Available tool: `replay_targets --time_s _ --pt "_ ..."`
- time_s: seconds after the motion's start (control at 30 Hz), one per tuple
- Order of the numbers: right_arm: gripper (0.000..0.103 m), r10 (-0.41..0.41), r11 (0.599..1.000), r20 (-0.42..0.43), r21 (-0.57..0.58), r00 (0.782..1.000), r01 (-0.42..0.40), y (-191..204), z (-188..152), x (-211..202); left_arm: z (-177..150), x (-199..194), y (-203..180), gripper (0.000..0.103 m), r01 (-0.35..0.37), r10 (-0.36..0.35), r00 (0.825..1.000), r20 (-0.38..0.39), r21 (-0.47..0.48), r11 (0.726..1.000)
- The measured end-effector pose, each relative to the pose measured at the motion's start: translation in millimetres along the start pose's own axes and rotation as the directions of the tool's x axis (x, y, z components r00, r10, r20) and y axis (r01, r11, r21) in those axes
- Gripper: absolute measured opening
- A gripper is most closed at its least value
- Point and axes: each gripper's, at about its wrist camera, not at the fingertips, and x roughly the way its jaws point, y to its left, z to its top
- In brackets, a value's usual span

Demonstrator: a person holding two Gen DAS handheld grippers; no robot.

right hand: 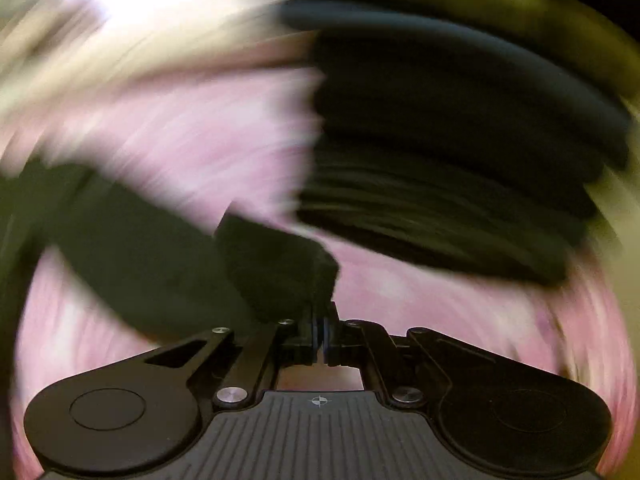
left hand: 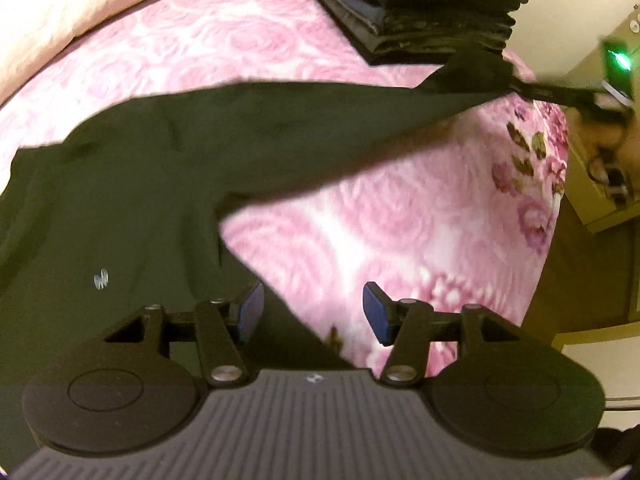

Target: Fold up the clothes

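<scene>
1. The dark garment is lying across the pink flowered bed, with its long axis running from the lower left of the left wrist view up toward the upper right, where one narrow end is stretching off the bedspread.
2. The right tool is sitting with its fingers together, clamped on that narrow end of the garment; its view is badly blurred.
3. The left tool is standing with its fingers apart and nothing between them; the body of the garment is lying just to its left, partly under the left finger, so the left hand looks nearer to the bulk of the cloth.
4. Judging from this, the next move is depending on the left tool closing on the near edge while the right is keeping the far end taut.
5. A stack of folded dark clothes is resting at the far side of the bed, near the held end.
6. Beyond the bed edge, pale walls and a piece of light furniture are showing at the right.
</scene>
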Motion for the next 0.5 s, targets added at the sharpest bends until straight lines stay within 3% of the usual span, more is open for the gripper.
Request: replay_targets --time_s 0.03,0.07,0.1,0.13,0.17,0.23,0.3,0.43,0.5 --pt "0.004 -0.033 0.993 -0.02 0.114 0.999 0.035 -17.9 -12.2 -3.4 3.4 1.4 1.0 0.05 -0.001 0.001 1.0 0.0 0.0 1.0" --pt "0.02 -0.062 0.975 -0.052 0.21 0.997 0.072 -33.5 -25.1 -4.8 7.4 3.9 1.8 0.05 -0.004 0.004 1.0 -0.003 -0.002 1.0" --pt "0.054 -0.09 0.956 -0.094 0.271 0.992 0.112 -43.5 -36.8 -3.7 9.0 5.4 2.5 0.05 -0.007 0.007 1.0 -0.007 -0.001 1.0" --pt "0.068 -0.115 0.935 -0.138 0.32 0.984 0.154 -51.8 -48.2 -1.9 9.3 6.2 3.2 0.05 -0.009 0.009 1.0 -0.01 0.002 1.0" --pt "0.074 -0.137 0.909 -0.184 0.366 0.973 0.197 -60.2 -59.6 -0.2 9.6 7.0 3.9 0.05 -0.012 0.012 1.0 -0.014 0.005 1.0" --pt "0.074 -0.15 0.875 -0.215 0.425 0.965 0.231 -67.9 -71.4 -5.0 8.8 8.4 5.2 0.051 -0.016 0.017 1.0 -0.021 0.011 1.0" --pt "0.074 -0.152 0.877 -0.199 0.425 0.968 0.225 -63.8 -70.5 -11.7 3.1 9.1 7.8 0.051 -0.026 0.026 0.999 -0.032 0.013 1.0" --pt "0.074 -0.033 0.94 -0.131 0.332 0.991 0.075 -23.7 -45.7 -3.3 -13.1 10.2 19.9 0.051 -0.055 0.055 0.998 -0.043 -0.014 0.998" --pt "0.074 0.075 0.968 -0.119 0.249 0.99 -0.043 7.9 -39.7 2.1 -20.7 10.3 27.3 0.051 -0.072 0.071 0.997 -0.044 -0.034 0.997"
